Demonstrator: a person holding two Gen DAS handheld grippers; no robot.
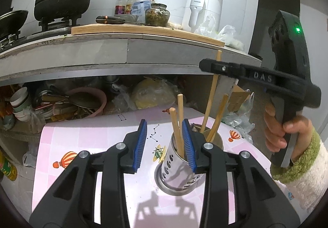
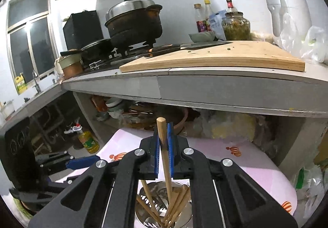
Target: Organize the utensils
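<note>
The step in hand appears to be the sorting of chopsticks at the metal holder (image 1: 180,164), a perforated steel cup standing on the pink patterned table (image 1: 86,139). The right gripper (image 2: 164,147) is clenched on a single wooden chopstick (image 2: 163,139), pinched between its blue pads (image 2: 170,150); the stick runs upright through the jaws, its rounded top just above the fingertips and its lower end reaching down into the holder directly beneath the tool. The left gripper (image 1: 164,141) stands partly parted and grips nothing that I can confirm: its right pad (image 1: 188,146) lies against or just beside the holder's rim, its left pad hangs over bare table, and two further chopsticks (image 1: 178,123) rise between the pads without visible contact. Whether the left tool is steadying the holder cannot be told. In my judgement the next move calls for either lifting the held stick clear or lowering it fully and releasing, keeping it upright so that it does not lever against the sticks leaning alongside.
</note>
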